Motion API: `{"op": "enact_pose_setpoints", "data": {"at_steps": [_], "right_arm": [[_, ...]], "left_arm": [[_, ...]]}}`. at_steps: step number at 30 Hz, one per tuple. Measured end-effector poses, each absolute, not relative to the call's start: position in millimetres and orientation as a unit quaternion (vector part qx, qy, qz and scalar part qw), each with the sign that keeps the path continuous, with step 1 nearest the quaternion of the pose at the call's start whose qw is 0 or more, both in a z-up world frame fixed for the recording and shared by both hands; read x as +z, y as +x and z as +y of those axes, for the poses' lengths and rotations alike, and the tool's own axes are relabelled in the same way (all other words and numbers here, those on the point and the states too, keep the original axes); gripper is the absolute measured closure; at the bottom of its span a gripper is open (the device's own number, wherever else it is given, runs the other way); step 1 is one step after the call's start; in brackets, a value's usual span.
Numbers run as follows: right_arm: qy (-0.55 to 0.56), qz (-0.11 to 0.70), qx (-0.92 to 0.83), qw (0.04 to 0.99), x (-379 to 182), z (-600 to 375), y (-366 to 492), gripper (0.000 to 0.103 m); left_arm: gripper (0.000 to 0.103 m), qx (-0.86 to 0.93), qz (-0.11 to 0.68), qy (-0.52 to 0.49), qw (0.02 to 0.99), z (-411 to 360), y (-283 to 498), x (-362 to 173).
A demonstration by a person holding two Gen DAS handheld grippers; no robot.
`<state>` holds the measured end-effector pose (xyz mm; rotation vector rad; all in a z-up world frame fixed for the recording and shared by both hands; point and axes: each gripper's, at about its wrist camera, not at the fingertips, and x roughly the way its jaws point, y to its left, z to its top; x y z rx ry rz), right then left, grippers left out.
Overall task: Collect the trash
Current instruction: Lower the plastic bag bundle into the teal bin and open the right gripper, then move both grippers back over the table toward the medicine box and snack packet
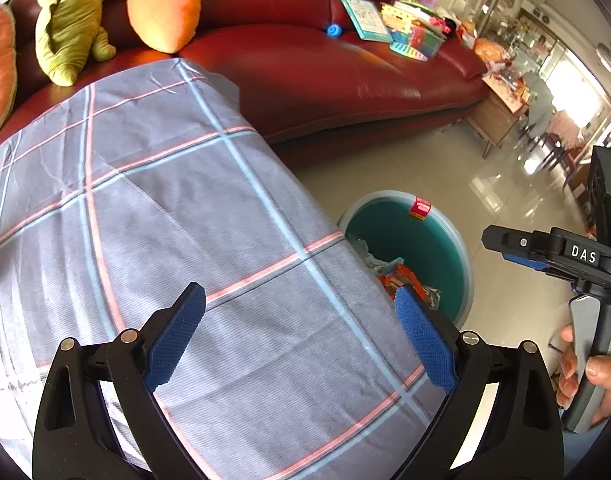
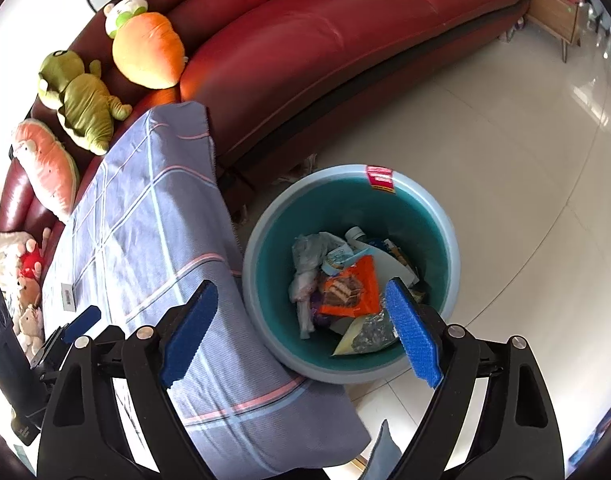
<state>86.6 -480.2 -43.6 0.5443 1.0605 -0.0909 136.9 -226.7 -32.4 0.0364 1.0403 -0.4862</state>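
A teal bin (image 2: 429, 216) stands on the floor beside the cloth-covered table; it also shows in the left wrist view (image 1: 437, 240). Inside lie wrappers: an orange snack packet (image 2: 351, 288), a crumpled clear bag (image 2: 305, 264) and a foil packet (image 2: 369, 334). My right gripper (image 2: 301, 308) is open and empty, above the bin's near rim. My left gripper (image 1: 299, 320) is open and empty, over the plaid cloth (image 1: 165, 208). The right gripper (image 1: 545, 248), held in a hand, appears at the right of the left wrist view.
A red leather sofa (image 2: 305, 48) runs behind the table and bin, with plush toys: a carrot (image 2: 149, 50), a green dinosaur (image 2: 83, 100). Toys and books (image 1: 401, 28) lie on the sofa. A small label (image 2: 67, 296) lies on the cloth. Pale tiled floor (image 2: 525, 200) at right.
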Motion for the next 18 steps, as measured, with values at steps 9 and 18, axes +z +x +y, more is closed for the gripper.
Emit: {"op": "enact_pose_setpoints", "data": {"at_steps": [9, 18], "right_arm": [[0.216, 0.500, -0.012, 0.838, -18, -421, 96, 0.021], [0.159, 0.516, 0.032, 0.841, -2, -339, 111, 0.021]], "left_arm": [[0.007, -0.211, 0.477, -0.010, 0.853, -169, 129, -20], [0.006, -0.169, 0.464, -0.043, 0.869, -91, 119, -13]]}}
